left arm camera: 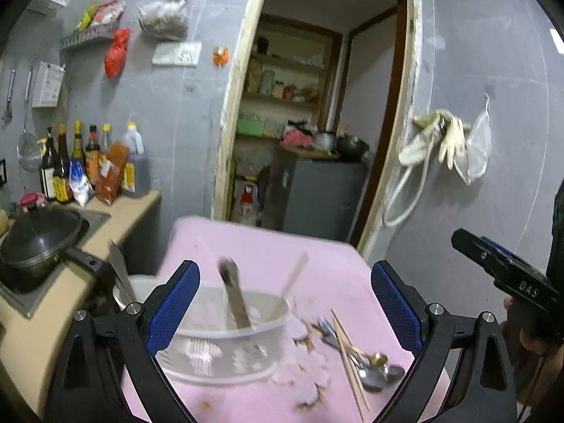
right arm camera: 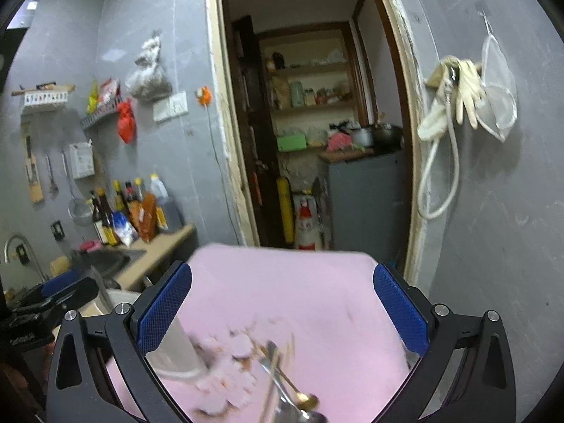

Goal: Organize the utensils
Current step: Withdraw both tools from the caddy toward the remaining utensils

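Holder [left arm camera: 225,345]: we see a clear plastic tub, upright, at about 7 o'clock on the pink table.
In holder: a metal utensil [left arm camera: 234,292] leans toward 11 o'clock; a pale stick-like one [left arm camera: 290,280] leans toward 1 o'clock.
Loose pile [left arm camera: 363,359]: we count spoons, one gold-bowled, and wooden chopsticks, lying flat and overlapping at 3 o'clock of the holder, apart from it.

tub [left arm camera: 225,345]: clear plastic | spoons [left arm camera: 379,370]: shiny metal | chopsticks [left arm camera: 347,356]: wood | tablecloth [left arm camera: 328,268]: matt pink
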Available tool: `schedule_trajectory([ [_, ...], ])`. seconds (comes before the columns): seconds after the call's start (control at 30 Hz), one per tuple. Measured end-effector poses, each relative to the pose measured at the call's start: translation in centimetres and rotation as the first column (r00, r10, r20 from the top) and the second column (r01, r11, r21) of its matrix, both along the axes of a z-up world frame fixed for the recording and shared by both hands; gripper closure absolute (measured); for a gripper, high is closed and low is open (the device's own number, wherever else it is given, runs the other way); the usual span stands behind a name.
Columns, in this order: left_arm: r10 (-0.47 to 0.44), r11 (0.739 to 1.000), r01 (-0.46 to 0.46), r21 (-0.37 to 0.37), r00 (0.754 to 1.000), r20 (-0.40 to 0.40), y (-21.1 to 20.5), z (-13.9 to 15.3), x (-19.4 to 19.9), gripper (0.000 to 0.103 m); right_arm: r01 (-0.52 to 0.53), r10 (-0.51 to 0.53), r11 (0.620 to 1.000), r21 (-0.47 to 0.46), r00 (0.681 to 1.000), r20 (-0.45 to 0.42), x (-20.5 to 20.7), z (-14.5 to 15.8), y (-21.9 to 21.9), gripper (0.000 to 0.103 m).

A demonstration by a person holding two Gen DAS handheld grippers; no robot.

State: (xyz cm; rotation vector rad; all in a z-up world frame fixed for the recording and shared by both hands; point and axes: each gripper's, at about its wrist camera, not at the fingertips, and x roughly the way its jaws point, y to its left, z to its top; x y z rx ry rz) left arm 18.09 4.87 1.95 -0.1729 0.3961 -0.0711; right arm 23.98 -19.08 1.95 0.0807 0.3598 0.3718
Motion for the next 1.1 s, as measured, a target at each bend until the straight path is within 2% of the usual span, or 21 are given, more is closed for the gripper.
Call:
schedule_trajectory([
  [0.23, -0.021, 1.0, 0.021, 0.002, 0.988, -0.153, -3.8, -5.0, 1.1, 0.008, -0.023, 0.017, 0.999, -0.044, 0.991, -0.13, 1.1, -3.9, -3.2, 0.0],
  [0.47, -0.008, 1.0, 0.005, -0.015, 0.976, -0.217, -5.7, -9.4, 2.6, 0.008, -0.045, 0.028, 0.996, -0.081, 0.978, -0.208, 2.3, -8.7, -5.5, 0.0],
  [0.6, -0.063, 0.998, 0.057, -0.033, 0.962, -0.264, -6.6, -11.3, 4.5, 0.009, -0.071, 0.049, 0.995, -0.07, 0.96, -0.276, 3.1, -11.3, -5.9, 0.0],
  [0.7, -0.098, 0.995, 0.089, -0.043, 0.952, -0.291, -7.2, -12.5, 5.9, 0.014, -0.107, 0.076, 0.991, -0.08, 0.945, -0.318, 3.9, -12.7, -5.6, 0.013],
  [0.73, -0.108, 0.994, 0.099, -0.046, 0.948, -0.299, -7.2, -12.8, 6.3, 0.019, -0.12, 0.086, 0.989, -0.083, 0.938, -0.335, 4.2, -13.1, -5.5, 0.02],
  [0.87, -0.147, 0.989, 0.136, -0.056, 0.921, -0.36, -7.7, -14.3, 8.0, 0.041, -0.17, 0.129, 0.982, -0.081, 0.921, -0.369, 5.0, -14.3, -5.1, 0.028],
  [0.93, -0.173, 0.985, 0.157, -0.072, 0.904, -0.391, -7.9, -15.1, 8.8, 0.044, -0.204, 0.156, 0.975, -0.09, 0.913, -0.377, 5.3, -14.5, -4.7, 0.038],
  [1.1, -0.208, 0.978, 0.182, -0.101, 0.87, -0.447, -8.1, -16.1, 9.9, 0.062, -0.291, 0.229, 0.951, -0.108, 0.893, -0.387, 5.8, -14.9, -3.4, 0.056],
])
